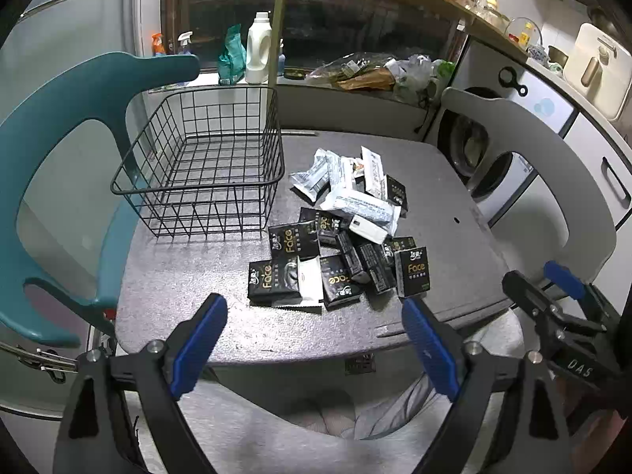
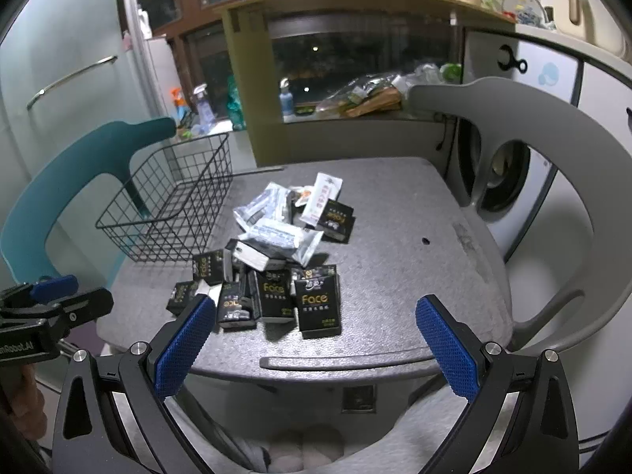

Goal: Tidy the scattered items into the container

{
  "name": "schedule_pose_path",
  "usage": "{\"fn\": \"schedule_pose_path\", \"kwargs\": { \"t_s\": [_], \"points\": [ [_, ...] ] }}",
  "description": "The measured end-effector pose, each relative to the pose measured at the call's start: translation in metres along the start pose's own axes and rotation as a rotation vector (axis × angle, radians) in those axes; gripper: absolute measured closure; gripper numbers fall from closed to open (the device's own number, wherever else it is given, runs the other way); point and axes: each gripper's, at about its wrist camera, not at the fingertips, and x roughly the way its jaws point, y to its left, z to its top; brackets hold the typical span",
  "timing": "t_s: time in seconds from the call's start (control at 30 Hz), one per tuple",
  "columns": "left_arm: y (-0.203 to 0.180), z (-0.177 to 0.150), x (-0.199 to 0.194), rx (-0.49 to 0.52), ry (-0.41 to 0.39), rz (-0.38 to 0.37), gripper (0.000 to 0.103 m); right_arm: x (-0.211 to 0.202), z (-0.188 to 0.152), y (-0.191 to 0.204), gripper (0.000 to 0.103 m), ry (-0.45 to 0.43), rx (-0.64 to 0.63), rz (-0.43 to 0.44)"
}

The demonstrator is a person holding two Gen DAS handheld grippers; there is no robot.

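Observation:
A black wire basket (image 1: 201, 166) stands empty at the far left of the grey table (image 1: 197, 300); it also shows in the right wrist view (image 2: 173, 213). A pile of black "Face" tissue packs (image 1: 292, 241) (image 2: 318, 302) and silver-white sachets (image 1: 355, 201) (image 2: 276, 233) lies at the table's middle. My left gripper (image 1: 314, 316) is open and empty over the near table edge, short of the pile. My right gripper (image 2: 316, 320) is open and empty, just in front of the nearest black packs. Each gripper shows at the edge of the other's view.
A teal chair (image 1: 59, 158) stands at the table's left behind the basket, a grey chair (image 2: 553, 181) at its right. A wooden shelf post (image 1: 278, 39), a windowsill with bottles (image 1: 258, 47) and bags, and a washing machine (image 2: 505, 181) are behind.

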Motion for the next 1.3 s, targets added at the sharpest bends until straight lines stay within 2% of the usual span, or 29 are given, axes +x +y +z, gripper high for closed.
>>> {"fn": "schedule_pose_path", "kwargs": {
  "t_s": [0.83,1.3],
  "points": [
    [-0.008,0.004,-0.007,-0.037,-0.026,0.059,0.013,0.003,-0.006,0.002,0.001,-0.005,0.013,-0.013],
    [-0.008,0.004,0.000,-0.055,-0.004,0.101,0.013,0.011,-0.011,-0.004,0.001,0.014,0.021,-0.013]
  ]
}}
